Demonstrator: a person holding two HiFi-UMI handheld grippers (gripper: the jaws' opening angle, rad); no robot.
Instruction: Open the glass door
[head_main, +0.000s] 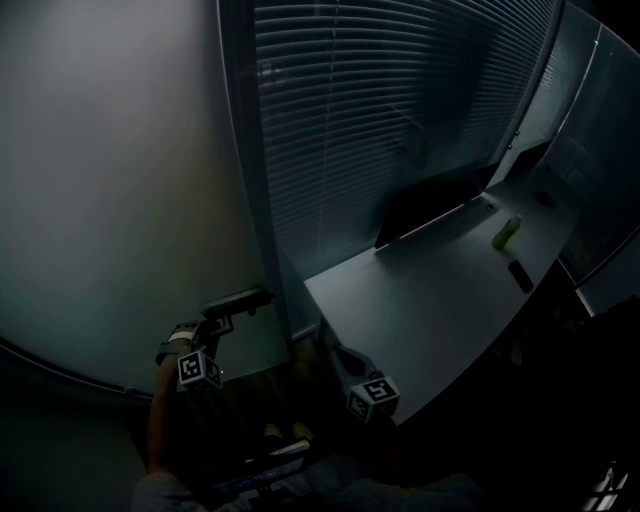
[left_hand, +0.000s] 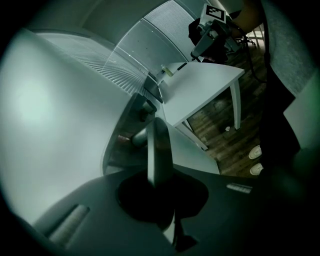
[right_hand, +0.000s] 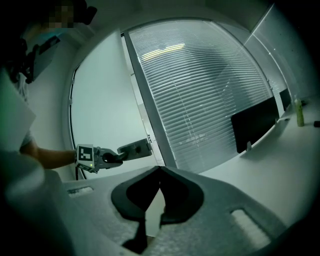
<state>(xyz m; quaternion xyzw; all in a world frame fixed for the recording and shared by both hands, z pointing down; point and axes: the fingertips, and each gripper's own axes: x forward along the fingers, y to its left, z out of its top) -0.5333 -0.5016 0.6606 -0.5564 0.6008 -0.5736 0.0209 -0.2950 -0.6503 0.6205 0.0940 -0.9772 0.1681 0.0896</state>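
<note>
The glass door (head_main: 110, 180) is a frosted pane at the left, with a dark frame post (head_main: 245, 180) along its right edge. Its lever handle (head_main: 238, 299) juts out near that post. My left gripper (head_main: 218, 320) is shut on the handle. In the left gripper view the lever (left_hand: 159, 145) runs straight out from between the closed jaws (left_hand: 160, 180). The right gripper view shows that grip from the side, on the handle (right_hand: 135, 149). My right gripper (right_hand: 159, 169) is shut on nothing and hangs by the table corner (head_main: 340, 358), apart from the door.
A white table (head_main: 430, 310) stands right of the door, bearing a dark monitor (head_main: 430, 205), a green bottle (head_main: 506, 232) and a small dark object (head_main: 520, 275). Closed blinds (head_main: 380, 110) cover the glass wall behind it. Wooden floor and shoes (left_hand: 256, 152) lie below.
</note>
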